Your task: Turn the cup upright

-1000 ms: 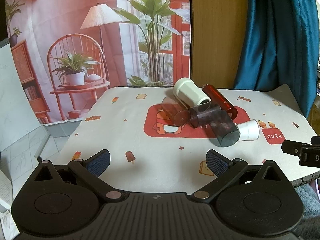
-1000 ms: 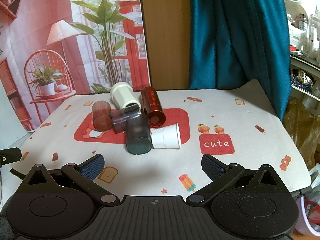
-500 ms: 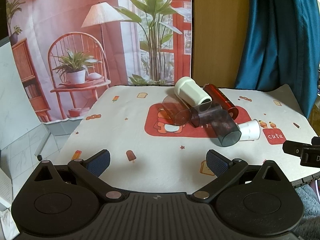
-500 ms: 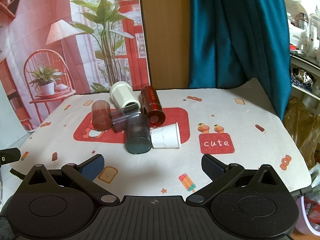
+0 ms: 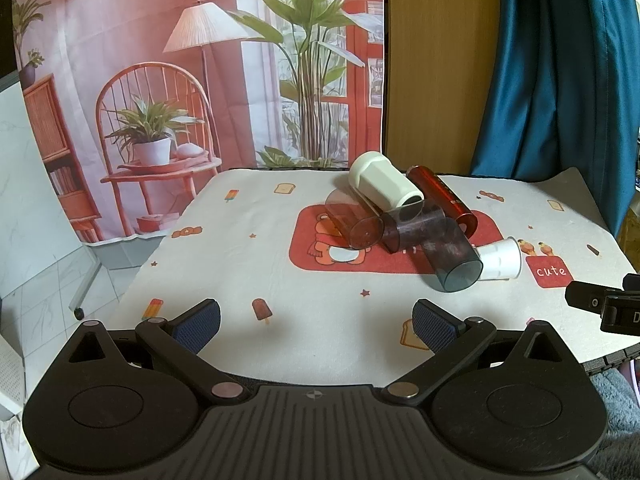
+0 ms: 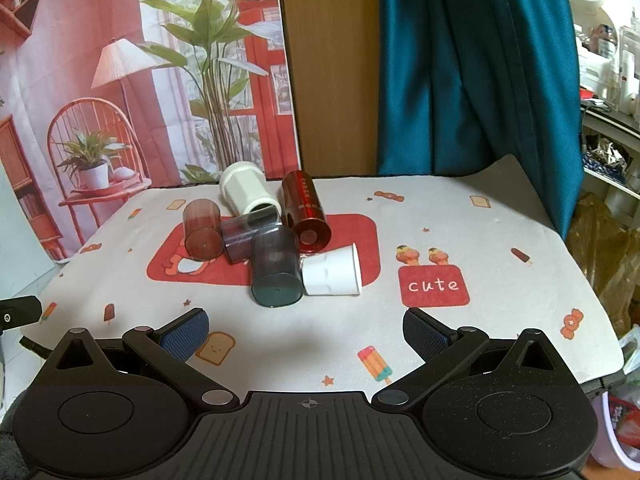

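Several cups lie on their sides in a heap on the table's red mat: a cream cup, a brown see-through cup, a purple see-through cup, a dark teal cup, a red metallic cup and a small white paper cup. In the left wrist view the heap shows with the teal cup and the paper cup nearest. My left gripper is open and empty at the table's near edge. My right gripper is open and empty, short of the teal cup.
The table wears a white patterned cloth with a "cute" patch. A printed backdrop, a wooden panel and a teal curtain stand behind. Clutter sits to the right. The right gripper's side shows at the left view's edge.
The left view has shifted slightly. The cups have not moved and both grippers stay open.
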Tool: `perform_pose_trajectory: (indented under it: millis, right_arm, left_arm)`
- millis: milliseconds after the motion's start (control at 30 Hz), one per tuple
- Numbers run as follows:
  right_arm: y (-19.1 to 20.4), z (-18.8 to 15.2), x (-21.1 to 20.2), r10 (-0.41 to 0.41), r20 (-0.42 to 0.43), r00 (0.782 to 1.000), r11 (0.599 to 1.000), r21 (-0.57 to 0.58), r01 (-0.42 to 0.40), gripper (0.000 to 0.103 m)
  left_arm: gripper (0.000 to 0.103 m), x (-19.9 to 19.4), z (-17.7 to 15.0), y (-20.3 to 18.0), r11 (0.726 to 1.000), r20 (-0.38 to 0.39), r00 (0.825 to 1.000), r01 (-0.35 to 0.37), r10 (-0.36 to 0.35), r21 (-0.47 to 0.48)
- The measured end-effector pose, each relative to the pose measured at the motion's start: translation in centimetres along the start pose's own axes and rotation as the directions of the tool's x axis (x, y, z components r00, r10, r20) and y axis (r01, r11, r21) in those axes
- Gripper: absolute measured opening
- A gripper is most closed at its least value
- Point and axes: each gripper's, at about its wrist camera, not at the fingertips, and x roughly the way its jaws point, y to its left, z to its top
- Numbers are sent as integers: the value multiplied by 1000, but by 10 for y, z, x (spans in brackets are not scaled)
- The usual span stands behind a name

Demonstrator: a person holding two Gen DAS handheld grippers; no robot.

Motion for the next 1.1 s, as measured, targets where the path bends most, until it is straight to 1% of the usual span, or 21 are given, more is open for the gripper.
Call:
perform_pose_trajectory:
  millis: [800, 900, 1100]
  right_arm:
    - [-1, 0, 0, 1, -2, 1000, 1000, 1, -1, 103]
    - [0, 1, -1, 1, -2, 1000, 1000, 1, -1, 103]
    - [1, -3, 0, 1, -9, 1000, 1000, -2, -1, 103]
  left_arm:
    - [103, -2, 1, -2, 1000, 15, 1000, 0, 0, -3]
    - [103, -2, 1, -2, 1000, 22, 1000, 7, -7, -6]
    - [103, -1, 0, -2, 1000, 10, 1000, 19, -18, -7]
